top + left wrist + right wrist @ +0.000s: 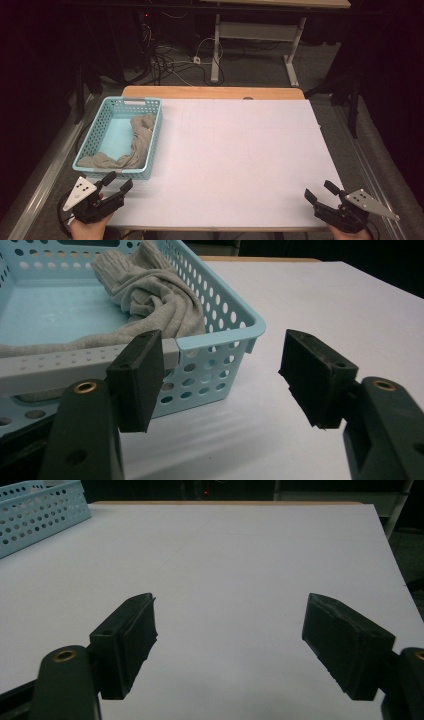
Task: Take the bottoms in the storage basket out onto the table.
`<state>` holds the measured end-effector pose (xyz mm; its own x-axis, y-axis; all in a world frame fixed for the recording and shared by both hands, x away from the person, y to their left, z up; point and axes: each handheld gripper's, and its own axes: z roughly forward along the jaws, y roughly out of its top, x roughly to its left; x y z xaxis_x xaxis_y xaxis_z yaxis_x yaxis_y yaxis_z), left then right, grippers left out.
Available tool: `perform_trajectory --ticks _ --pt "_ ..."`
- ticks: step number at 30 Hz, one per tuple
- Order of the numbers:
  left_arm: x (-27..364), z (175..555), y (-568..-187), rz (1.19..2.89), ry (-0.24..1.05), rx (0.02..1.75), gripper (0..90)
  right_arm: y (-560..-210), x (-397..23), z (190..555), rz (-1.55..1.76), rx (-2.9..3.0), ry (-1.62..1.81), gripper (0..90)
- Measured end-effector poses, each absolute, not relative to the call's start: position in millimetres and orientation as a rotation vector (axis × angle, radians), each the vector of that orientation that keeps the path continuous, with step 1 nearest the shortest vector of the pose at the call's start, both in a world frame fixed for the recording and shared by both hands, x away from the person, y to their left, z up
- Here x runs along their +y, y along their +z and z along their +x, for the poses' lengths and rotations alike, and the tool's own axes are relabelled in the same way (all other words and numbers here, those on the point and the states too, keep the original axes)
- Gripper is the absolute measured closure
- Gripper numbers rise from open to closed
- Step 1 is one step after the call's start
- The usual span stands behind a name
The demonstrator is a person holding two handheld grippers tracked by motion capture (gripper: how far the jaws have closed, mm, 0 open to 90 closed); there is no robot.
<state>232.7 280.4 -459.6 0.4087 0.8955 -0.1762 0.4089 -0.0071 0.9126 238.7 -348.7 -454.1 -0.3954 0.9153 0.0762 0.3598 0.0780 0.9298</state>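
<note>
Basket (107, 134) of pale blue perforated plastic stands at the left of the white bench (240, 160), its long axis running away from the person, with a grey cloth (134, 147) bunched along its right wall and near end. Just short of the basket's near rim, at the lower left of the high view, is the left gripper (120, 180), its jaws spread with nothing between them; the left gripper view shows the cloth (150, 295) lying ahead of and slightly left of those jaws, beyond the basket's near corner (220, 335). Bare bench occupies the middle. At the lower right corner the right gripper (318, 192) rests well apart from the basket, jaws likewise spread and empty, facing open bench (230, 570). Judged from this layout, the left hand is much the nearer to the cloth, and a reach would go forward over the near rim.
</note>
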Motion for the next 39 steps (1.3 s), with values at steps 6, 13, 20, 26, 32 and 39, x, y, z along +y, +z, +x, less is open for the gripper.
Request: perform_trajectory --ticks 6,13,20,26,32,39 --pt "282 231 -460 1.605 0.575 1.179 33.6 -454 -347 240 1.26 1.806 1.306 21.5" --pt "283 230 -460 1.602 0.575 1.174 33.7 -454 -347 241 1.26 1.816 1.304 21.5" --pt "279 229 -458 1.61 0.59 1.174 33.8 -454 -345 242 1.26 1.825 1.293 21.5" --pt "279 229 -456 1.614 0.583 1.166 36.2 -455 -346 242 1.267 1.819 1.293 21.5" --pt "280 227 -450 1.59 0.572 1.173 36.3 -455 -346 243 1.264 1.833 1.295 21.6" --pt "277 226 -445 1.598 0.595 1.169 35.4 -455 -345 243 1.265 1.837 1.296 21.8"
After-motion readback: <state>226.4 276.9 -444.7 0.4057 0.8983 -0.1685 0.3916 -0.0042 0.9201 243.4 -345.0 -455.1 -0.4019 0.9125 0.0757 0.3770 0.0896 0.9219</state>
